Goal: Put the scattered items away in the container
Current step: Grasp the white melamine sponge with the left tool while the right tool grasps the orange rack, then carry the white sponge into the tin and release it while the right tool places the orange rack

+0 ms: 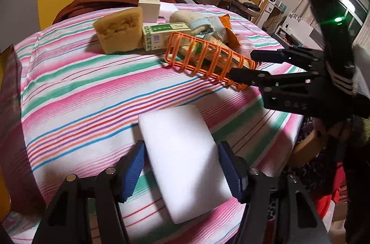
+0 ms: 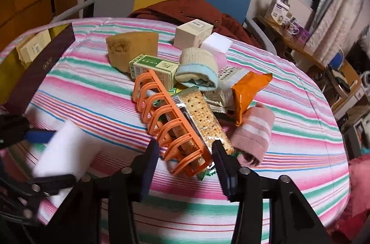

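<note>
Clamping white sponge point(image 1: 185, 160), left gripper point(image 1: 181, 172) pads pressed its sides; right gripper point(image 2: 186, 163) pinched orange rack point(image 2: 171, 123), pile at 12 o'clock.

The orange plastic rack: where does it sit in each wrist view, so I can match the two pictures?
Left wrist view: the orange plastic rack lies right of centre in the upper half, its near end between the fingers of the right tool.
Right wrist view: the rack runs diagonally through the centre, down to that tool at the bottom.
Shared landmark: the yellow sponge, on the striped cloth behind the rack.
</note>
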Demonstrator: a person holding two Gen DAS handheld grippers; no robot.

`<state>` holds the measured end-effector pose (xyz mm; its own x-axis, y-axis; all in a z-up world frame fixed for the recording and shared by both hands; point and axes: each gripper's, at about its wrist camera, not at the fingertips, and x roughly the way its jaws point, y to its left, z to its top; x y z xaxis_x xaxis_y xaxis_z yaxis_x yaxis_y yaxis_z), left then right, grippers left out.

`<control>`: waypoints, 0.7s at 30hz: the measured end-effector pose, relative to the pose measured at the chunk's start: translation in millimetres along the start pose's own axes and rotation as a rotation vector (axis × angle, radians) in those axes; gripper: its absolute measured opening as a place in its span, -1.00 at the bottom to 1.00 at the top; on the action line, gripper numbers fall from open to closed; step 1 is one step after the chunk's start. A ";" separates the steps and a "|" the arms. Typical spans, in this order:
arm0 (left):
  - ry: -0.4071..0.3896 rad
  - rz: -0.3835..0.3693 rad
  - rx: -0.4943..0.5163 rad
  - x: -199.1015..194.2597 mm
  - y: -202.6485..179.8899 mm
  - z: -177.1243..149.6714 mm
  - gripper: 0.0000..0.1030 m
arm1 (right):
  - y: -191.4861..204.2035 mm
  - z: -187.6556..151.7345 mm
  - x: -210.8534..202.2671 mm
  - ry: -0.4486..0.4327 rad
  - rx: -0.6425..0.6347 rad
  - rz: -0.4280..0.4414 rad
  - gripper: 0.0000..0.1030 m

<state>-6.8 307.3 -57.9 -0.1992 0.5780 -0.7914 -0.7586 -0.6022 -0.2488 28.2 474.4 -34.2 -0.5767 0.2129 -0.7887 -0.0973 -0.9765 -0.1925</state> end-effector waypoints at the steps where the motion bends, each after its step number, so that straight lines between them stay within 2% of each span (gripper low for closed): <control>1: -0.003 -0.002 -0.008 -2.1 3.2 -1.9 0.25 | 0.8 0.4 2.5 0.005 -0.005 0.001 0.22; 2: -0.006 -0.004 -0.012 -3.1 5.1 -2.7 0.25 | 0.5 1.1 5.3 0.009 0.000 -0.007 0.19; 3: -0.009 -0.005 -0.012 -3.7 5.7 -3.6 0.25 | -0.1 1.5 7.4 0.010 0.010 -0.011 -0.04; 7: -0.019 -0.002 -0.011 -8.5 5.3 -7.6 0.23 | 1.9 -0.2 6.5 0.007 0.027 0.013 -0.05; 9: -0.026 -0.010 -0.021 -12.7 8.7 -11.7 0.23 | 5.6 -2.6 0.9 0.008 0.026 0.020 -0.14; 10: -0.030 -0.017 -0.028 -15.6 10.9 -14.4 0.23 | 6.2 -3.9 -2.1 0.006 0.033 0.031 -0.22; 11: -0.032 -0.021 -0.033 -17.4 12.6 -16.5 0.23 | 5.9 -5.5 -7.3 0.001 0.049 0.053 -0.41; 13: -0.034 -0.024 -0.040 -19.3 15.3 -18.3 0.22 | 3.7 -9.2 -13.8 0.003 0.086 0.088 -0.44; 16: -0.034 -0.027 -0.048 -24.1 18.1 -21.5 0.22 | 3.8 -15.0 -17.1 0.005 0.103 0.095 -0.43; 19: -0.033 -0.032 -0.052 -25.8 19.5 -23.6 0.22 | 3.8 -20.1 -17.1 0.034 0.112 0.152 -0.29; 21: -0.032 -0.038 -0.060 -26.5 20.9 -24.2 0.22 | 8.9 -23.8 -14.9 0.060 0.077 0.153 -0.10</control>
<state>-2.4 266.0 -55.6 -0.1918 0.6178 -0.7626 -0.7278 -0.6108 -0.3118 55.3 463.3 -38.0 -0.5404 0.0608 -0.8392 -0.0755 -0.9969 -0.0236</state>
